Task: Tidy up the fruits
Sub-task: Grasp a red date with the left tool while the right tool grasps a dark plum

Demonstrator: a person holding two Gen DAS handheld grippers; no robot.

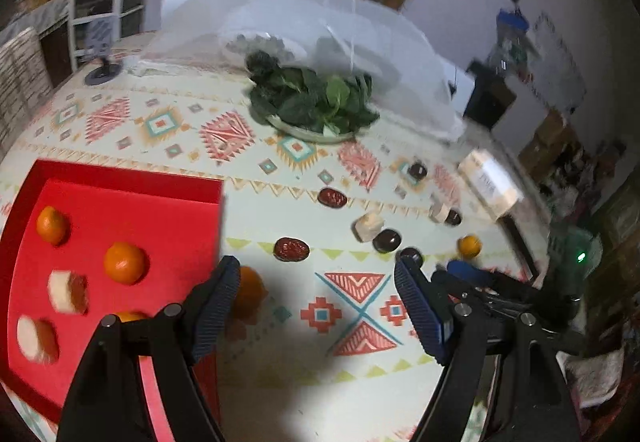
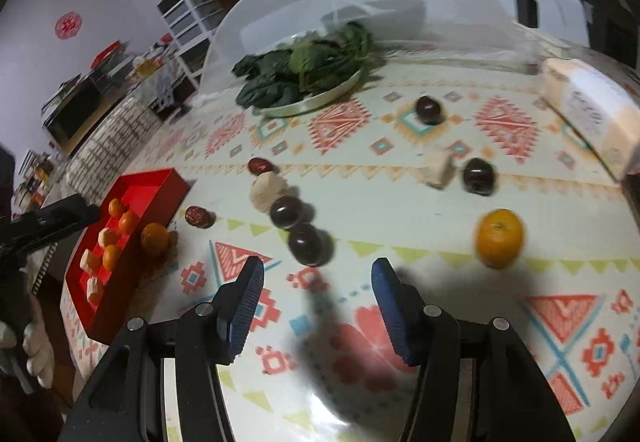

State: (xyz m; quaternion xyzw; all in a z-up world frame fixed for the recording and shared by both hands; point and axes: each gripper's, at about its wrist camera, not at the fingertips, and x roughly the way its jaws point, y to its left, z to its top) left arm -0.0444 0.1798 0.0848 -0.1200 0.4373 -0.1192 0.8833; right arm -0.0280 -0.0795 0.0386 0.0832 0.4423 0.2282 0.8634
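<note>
A red tray at the left holds several tangerines and pale fruit chunks; it also shows in the right wrist view. A tangerine lies on the cloth beside the tray, just behind my left gripper's left finger. My left gripper is open and empty above the cloth. My right gripper is open and empty, just short of a dark plum. More plums, red dates, pale chunks and a lone tangerine lie scattered.
A plate of leafy greens sits at the back by a white mesh food cover. A pale carton lies at the right edge of the patterned tablecloth. The right gripper shows in the left wrist view.
</note>
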